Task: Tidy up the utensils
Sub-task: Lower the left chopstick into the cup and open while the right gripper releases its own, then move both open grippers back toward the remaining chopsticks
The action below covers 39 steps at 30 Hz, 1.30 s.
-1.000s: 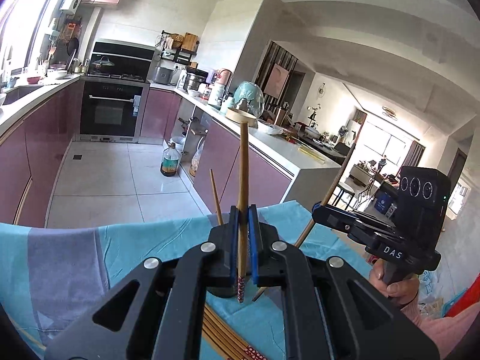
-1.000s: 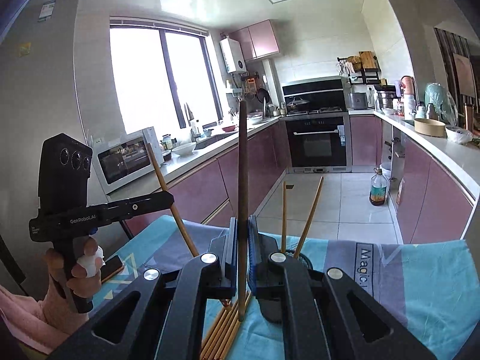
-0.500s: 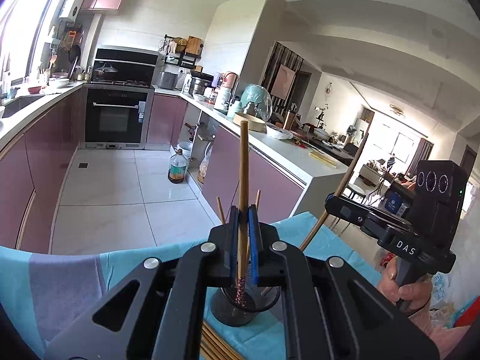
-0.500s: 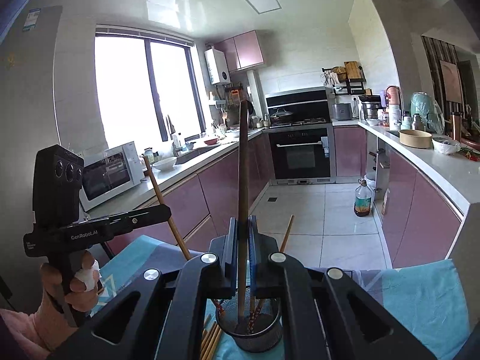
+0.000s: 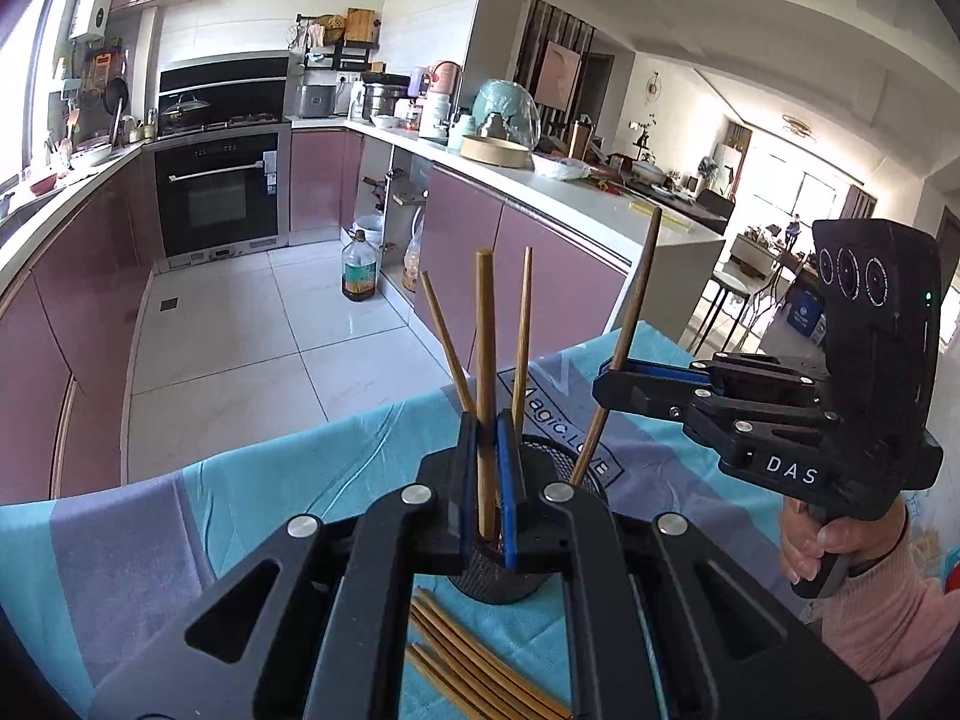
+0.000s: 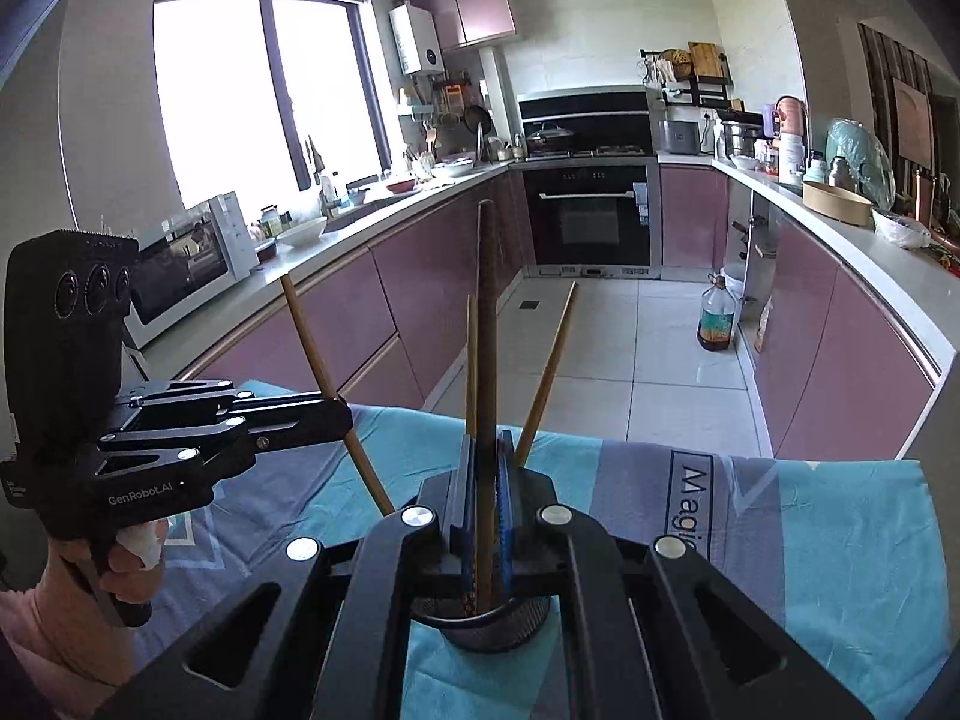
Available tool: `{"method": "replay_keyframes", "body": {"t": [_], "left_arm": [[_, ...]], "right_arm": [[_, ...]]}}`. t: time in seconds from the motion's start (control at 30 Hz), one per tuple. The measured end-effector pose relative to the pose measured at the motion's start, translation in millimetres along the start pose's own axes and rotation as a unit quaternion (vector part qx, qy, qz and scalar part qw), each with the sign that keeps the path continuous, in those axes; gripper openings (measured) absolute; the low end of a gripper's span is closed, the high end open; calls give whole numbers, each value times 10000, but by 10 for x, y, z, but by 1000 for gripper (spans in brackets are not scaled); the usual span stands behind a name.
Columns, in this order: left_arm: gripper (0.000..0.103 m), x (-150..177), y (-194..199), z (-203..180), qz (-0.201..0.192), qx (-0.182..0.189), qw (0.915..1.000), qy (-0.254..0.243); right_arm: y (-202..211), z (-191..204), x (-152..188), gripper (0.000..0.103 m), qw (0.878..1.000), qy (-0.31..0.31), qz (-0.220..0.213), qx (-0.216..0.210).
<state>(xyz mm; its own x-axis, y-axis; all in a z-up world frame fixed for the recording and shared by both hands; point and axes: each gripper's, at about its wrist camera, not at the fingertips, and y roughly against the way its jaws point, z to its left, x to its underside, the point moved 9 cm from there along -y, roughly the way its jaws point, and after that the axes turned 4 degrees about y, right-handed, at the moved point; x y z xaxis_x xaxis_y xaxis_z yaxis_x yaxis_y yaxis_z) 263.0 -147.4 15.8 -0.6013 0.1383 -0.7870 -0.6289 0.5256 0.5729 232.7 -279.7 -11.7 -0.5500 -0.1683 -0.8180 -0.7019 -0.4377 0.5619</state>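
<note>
both grippers sank since the earlier frame, the left gripper (image 5: 489,480) and right gripper (image 6: 486,510) each with jaws clamped on one chopstick (image 5: 485,372), tips inside the mesh holder (image 5: 561,456). crossing sticks might have jammed or tipped it.

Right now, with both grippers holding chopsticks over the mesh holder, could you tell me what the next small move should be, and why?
Probably open both and let go. The left gripper and the right gripper are each shut on a chopstick whose lower end already appears to sit inside the black mesh holder, beside two others standing there. More chopsticks lie on the cloth.
</note>
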Motion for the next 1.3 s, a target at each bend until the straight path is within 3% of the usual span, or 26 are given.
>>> {"method": "replay_keyframes", "body": {"t": [0.2,0.7,0.9,1.0,1.1,1.3], "left_arm": [[7,-8,-152,72,94,-74,9999,-30],[8,-10,-478,262,297,-177,9990,271],[8,37,-450,338,192,-238,9989,365],[20,60,-379,346,56,-333,9988,364],[25,79,-298,335,-77,-446,9985,315],[47,107,-78,296,-395,-733,9964,169]], "right_arm": [[-143,6,63,6,9997,-13,233,7],[-306,-175,45,8,9986,-431,290,94],[-247,-123,51,18,9989,-419,195,78],[-192,-74,52,22,9992,-375,124,63],[-131,-23,57,39,9993,-358,28,60],[27,140,78,40,9996,-234,-142,-25]]}}
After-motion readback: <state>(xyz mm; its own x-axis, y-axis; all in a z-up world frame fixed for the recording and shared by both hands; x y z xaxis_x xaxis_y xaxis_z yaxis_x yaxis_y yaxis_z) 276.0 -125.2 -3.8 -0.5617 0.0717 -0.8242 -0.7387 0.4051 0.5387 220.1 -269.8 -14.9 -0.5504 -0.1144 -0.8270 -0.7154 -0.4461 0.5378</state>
